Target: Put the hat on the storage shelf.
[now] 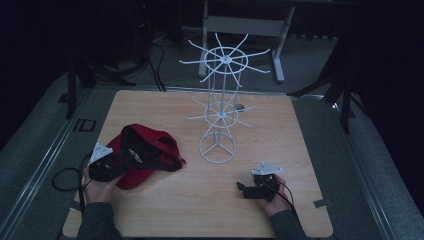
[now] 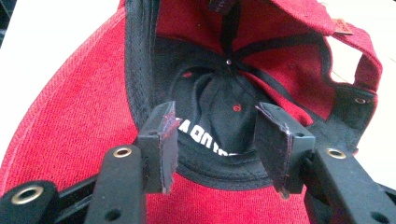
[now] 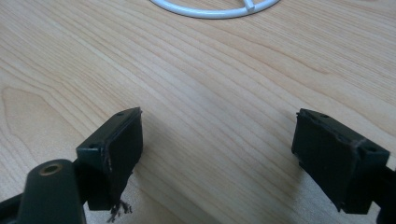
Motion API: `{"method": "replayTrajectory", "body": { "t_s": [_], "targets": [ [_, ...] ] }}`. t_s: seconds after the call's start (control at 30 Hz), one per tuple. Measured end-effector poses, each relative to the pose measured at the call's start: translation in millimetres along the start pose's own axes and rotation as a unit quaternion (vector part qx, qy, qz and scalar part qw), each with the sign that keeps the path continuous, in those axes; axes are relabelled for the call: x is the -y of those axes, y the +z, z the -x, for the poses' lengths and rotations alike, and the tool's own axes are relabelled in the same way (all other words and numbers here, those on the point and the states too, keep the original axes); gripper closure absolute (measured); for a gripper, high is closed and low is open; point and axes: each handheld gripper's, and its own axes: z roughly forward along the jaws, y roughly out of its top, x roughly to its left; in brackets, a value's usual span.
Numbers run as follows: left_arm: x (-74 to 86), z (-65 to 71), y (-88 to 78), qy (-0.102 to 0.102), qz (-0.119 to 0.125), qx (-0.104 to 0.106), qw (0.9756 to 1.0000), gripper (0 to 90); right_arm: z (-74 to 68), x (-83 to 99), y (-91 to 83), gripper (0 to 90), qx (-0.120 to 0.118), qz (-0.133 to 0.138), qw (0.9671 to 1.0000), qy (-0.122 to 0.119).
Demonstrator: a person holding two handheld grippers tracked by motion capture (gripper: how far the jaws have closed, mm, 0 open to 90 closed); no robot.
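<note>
Cap [image 2: 224, 88] between left gripper [image 2: 215, 140] jaws (wide)

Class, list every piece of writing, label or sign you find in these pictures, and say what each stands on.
"ID": dark letters on the grey mat left of the table.
White block letters on the black lining inside the red cap: cut off by the band, seen from behind; not readable as a word.
Small white print on the cap in the high view: too small to read.
Small brown tag on the cap's strap: blurred, unreadable.
</note>
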Motion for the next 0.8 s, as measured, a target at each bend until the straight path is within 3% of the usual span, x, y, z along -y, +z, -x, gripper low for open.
{"method": "replayTrajectory", "body": {
  "t_s": [0.37,0.7,0.8],
  "targets": [
    [-0.6,-0.7,-2.8,0.004,-0.001,-0.004,1.0,52.5,0.0,0.0,0.0,16.3,0.0,0.0,1.0,0.0],
    [-3.1,-0.8,-8.7,0.023,-0.009,-0.013,0.9996,89.4,0.0,0.0,0.0,16.3,0.0,0.0,1.0,0.0],
    [-6.2,-2.3,-10.2,0.03,-0.013,-0.012,0.9994,90.0,0.0,0.0,0.0,16.3,0.0,0.0,1.0,0.0]
  ]
}}
